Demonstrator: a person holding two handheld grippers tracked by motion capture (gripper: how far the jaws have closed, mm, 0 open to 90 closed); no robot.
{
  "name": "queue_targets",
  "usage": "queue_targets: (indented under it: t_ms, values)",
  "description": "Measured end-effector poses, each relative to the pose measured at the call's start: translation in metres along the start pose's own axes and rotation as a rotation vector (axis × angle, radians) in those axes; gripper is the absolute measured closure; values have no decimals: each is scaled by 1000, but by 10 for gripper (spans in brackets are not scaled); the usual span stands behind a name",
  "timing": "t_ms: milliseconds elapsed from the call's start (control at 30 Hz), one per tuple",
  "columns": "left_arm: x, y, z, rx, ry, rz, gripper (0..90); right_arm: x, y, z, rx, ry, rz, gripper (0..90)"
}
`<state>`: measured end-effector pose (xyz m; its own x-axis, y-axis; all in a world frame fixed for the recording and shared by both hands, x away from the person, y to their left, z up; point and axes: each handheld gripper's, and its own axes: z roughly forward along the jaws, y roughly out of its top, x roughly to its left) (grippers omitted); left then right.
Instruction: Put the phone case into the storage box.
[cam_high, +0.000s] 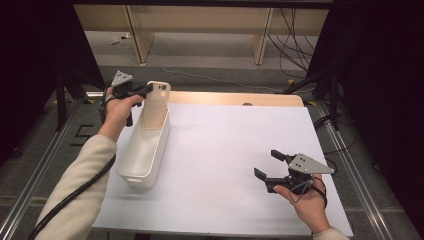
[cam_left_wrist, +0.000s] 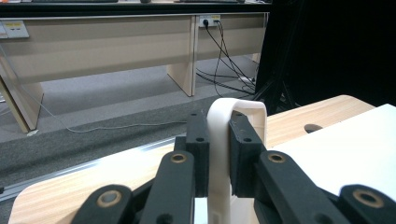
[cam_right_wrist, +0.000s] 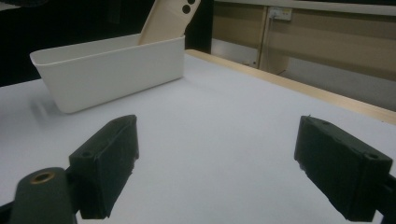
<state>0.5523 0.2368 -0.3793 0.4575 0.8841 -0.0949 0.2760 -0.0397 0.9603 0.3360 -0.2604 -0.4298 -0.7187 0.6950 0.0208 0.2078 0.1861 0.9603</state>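
A cream phone case (cam_high: 157, 102) stands upright with its lower end inside the far end of a long white bin (cam_high: 145, 145) at the table's left. My left gripper (cam_high: 148, 89) is shut on the case's top edge; in the left gripper view the black pads (cam_left_wrist: 198, 154) clamp the thin cream case (cam_left_wrist: 224, 140) from both sides. The right gripper (cam_high: 270, 167) hovers low over the white mat at the front right, open, with nothing between its jaws. In the right gripper view the bin (cam_right_wrist: 112, 70) and the case (cam_right_wrist: 170, 18) stand far off to the left.
A white mat (cam_high: 230, 165) covers most of the wooden table (cam_high: 235, 98). Benches and loose cables (cam_high: 295, 45) lie on the floor beyond the table's far edge. Dark tripod stands flank the table on both sides.
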Motion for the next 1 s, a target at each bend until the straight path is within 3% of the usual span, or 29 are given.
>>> queue_targets:
  t_ms: [433, 533, 1000]
  values:
    - [4, -4, 1, 9, 10, -9, 805, 0, 0, 0, 13, 3, 8, 151]
    - [4, -4, 1, 9, 9, -11, 804, -1, 0, 0, -1, -5, -15, 151]
    - [5, -10, 3, 20, 4, -27, 800, 0, 0, 0, 11, -2, 4, 151]
